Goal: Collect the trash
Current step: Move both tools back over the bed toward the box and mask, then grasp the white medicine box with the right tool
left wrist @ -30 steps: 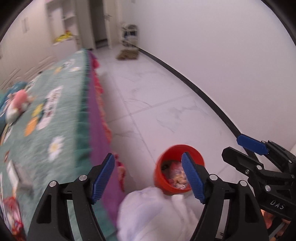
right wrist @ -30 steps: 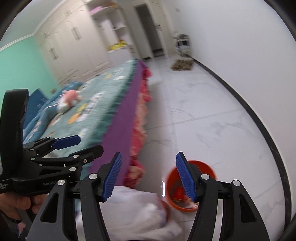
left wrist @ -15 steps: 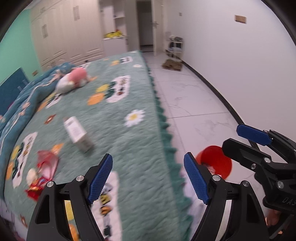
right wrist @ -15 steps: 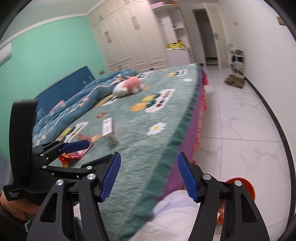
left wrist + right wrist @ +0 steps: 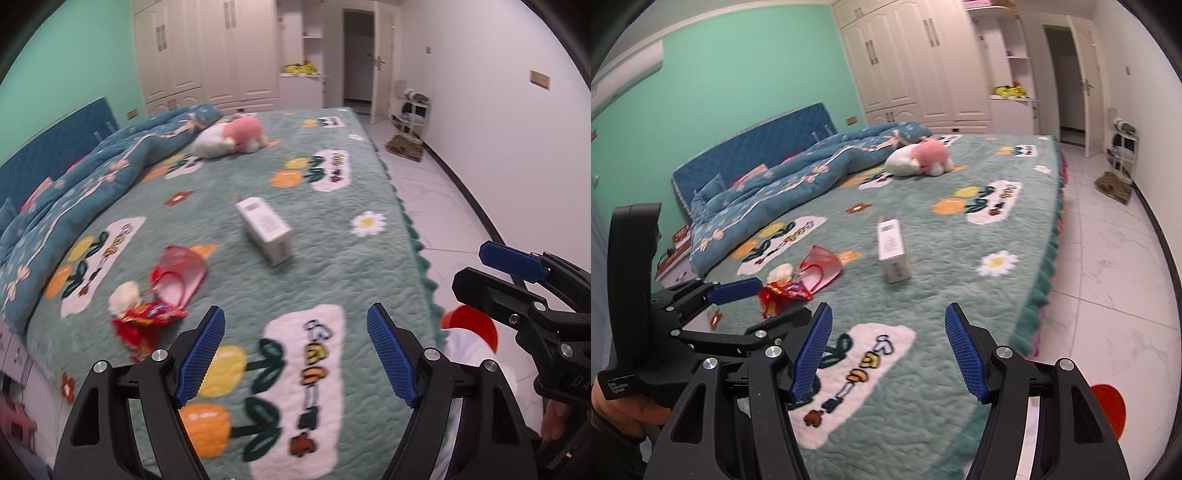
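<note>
We hold both grippers, left gripper (image 5: 295,354) and right gripper (image 5: 888,350), released and empty above the bed (image 5: 332,266). Wrapper pile (image 5: 147,321) at ten o'clock, possibly crumpled tissue too; next, reach there.

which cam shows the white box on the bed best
The left wrist view: the white box sits near the middle of the frame, large, with its top and end faces visible, slightly blurred. The right wrist view shows it smaller and farther away, end-on toward the camera.
</note>
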`<control>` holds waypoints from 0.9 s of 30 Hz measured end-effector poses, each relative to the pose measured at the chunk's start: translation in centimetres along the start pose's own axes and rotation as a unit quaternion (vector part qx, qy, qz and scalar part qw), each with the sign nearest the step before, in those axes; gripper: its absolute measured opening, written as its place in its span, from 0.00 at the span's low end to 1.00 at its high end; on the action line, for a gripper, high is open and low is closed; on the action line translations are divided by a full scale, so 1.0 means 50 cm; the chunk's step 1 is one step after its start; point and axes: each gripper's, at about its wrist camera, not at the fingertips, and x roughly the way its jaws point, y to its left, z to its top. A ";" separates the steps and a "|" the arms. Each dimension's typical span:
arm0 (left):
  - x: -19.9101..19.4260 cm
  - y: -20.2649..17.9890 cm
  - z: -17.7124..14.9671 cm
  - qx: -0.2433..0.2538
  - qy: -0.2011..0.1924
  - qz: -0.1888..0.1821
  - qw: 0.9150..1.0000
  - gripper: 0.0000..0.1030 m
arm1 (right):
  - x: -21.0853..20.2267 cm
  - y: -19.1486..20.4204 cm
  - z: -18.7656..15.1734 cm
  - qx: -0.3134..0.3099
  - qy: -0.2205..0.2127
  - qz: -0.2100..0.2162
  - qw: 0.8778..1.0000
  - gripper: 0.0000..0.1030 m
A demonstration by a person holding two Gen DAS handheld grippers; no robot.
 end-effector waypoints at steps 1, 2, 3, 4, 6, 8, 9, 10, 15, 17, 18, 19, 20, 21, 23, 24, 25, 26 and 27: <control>-0.001 0.016 -0.003 -0.006 -0.001 0.006 1.000 0.77 | 0.009 0.013 0.004 -0.006 0.002 0.004 1.000 0.62; -0.003 0.027 -0.006 -0.011 -0.002 0.010 1.000 0.81 | 0.017 0.021 0.008 -0.010 0.004 0.006 1.000 0.62; -0.001 0.042 -0.009 -0.017 0.000 0.017 1.000 0.83 | 0.027 0.032 0.012 -0.016 0.007 0.009 1.000 0.62; -0.001 0.055 -0.012 -0.022 0.000 0.022 1.000 0.84 | 0.038 0.042 0.017 -0.020 0.010 0.013 1.000 0.62; 0.003 0.082 -0.016 -0.032 0.002 0.025 0.999 0.84 | 0.057 0.059 0.023 -0.027 0.015 0.019 0.999 0.62; 0.008 0.103 -0.020 -0.038 0.007 0.029 0.999 0.84 | 0.080 0.075 0.031 -0.034 0.020 0.023 0.999 0.62; 0.013 0.118 -0.022 -0.045 0.010 0.033 0.998 0.84 | 0.095 0.085 0.037 -0.039 0.023 0.027 0.999 0.62; 0.015 0.125 -0.023 -0.048 0.011 0.033 0.998 0.84 | 0.105 0.092 0.039 -0.042 0.024 0.028 0.998 0.62; 0.042 0.171 -0.020 -0.068 0.024 0.039 0.997 0.84 | 0.162 0.122 0.062 -0.055 0.038 0.034 0.997 0.62; 0.054 0.187 -0.018 -0.077 0.028 0.041 0.996 0.84 | 0.183 0.129 0.070 -0.060 0.045 0.034 0.997 0.62; 0.061 0.197 -0.017 -0.082 0.031 0.042 0.995 0.84 | 0.189 0.130 0.073 -0.061 0.046 0.036 0.996 0.62; 0.069 0.206 -0.015 -0.085 0.034 0.044 0.995 0.84 | 0.201 0.133 0.078 -0.063 0.049 0.036 0.996 0.62; 0.076 0.211 -0.013 -0.086 0.036 0.046 0.995 0.84 | 0.211 0.134 0.081 -0.065 0.051 0.036 0.996 0.62; 0.086 0.221 -0.011 -0.090 0.040 0.046 0.994 0.84 | 0.223 0.135 0.085 -0.065 0.053 0.036 0.996 0.62; 0.104 0.232 -0.004 -0.092 0.048 0.046 0.993 0.84 | 0.247 0.135 0.093 -0.068 0.057 0.032 0.996 0.62; 0.110 0.234 -0.001 -0.093 0.049 0.045 0.993 0.84 | 0.259 0.134 0.098 -0.071 0.058 0.029 0.995 0.62; 0.119 0.237 0.004 -0.092 0.051 0.042 0.994 0.84 | 0.273 0.132 0.103 -0.071 0.060 0.027 0.995 0.62; 0.126 0.238 0.008 -0.091 0.052 0.041 0.994 0.84 | 0.283 0.129 0.107 -0.070 0.062 0.027 0.995 0.62; 0.138 0.240 0.016 -0.088 0.054 0.040 0.994 0.84 | 0.301 0.123 0.113 -0.069 0.065 0.025 0.995 0.62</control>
